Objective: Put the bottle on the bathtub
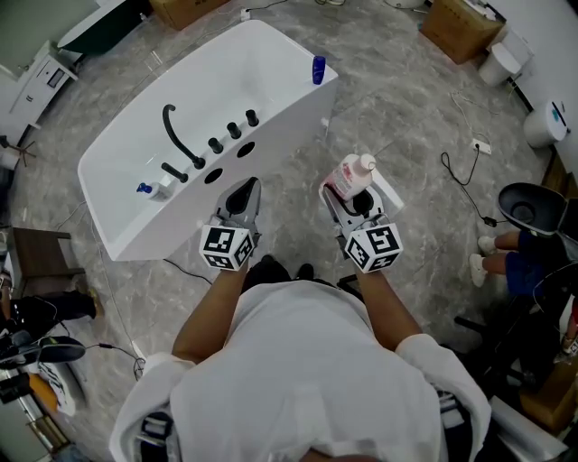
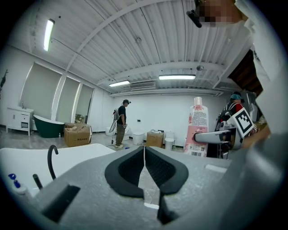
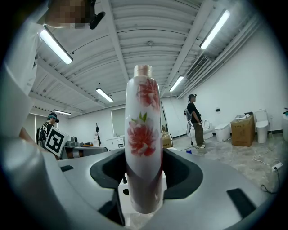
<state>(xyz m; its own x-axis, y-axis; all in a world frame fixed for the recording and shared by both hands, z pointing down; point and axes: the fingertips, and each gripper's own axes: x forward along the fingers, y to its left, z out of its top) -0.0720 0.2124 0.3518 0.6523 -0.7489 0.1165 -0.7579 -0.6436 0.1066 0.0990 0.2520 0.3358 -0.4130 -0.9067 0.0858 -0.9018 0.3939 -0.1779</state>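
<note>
A white bottle with red flowers [image 3: 144, 139] stands upright between the pads of my right gripper [image 3: 145, 179], which is shut on it. From the head view, the bottle [image 1: 352, 176] is held just right of the white bathtub [image 1: 126, 153], above the floor. My left gripper [image 1: 242, 200] is shut with nothing in it, at the tub's near rim by the black tap knobs [image 1: 233, 132]. In the left gripper view the closed pads [image 2: 144, 168] meet, and the bottle [image 2: 196, 128] shows to the right with the tub [image 2: 27, 157] at the left.
A black faucet [image 1: 178, 140] and a small blue-capped bottle [image 1: 147, 189] sit on the tub's deck; a blue cup [image 1: 318, 69] stands on its far corner. Cardboard boxes [image 1: 459, 27], toilets [image 1: 545, 124], a cable [image 1: 461, 176] and a bystander [image 3: 195, 119] are around.
</note>
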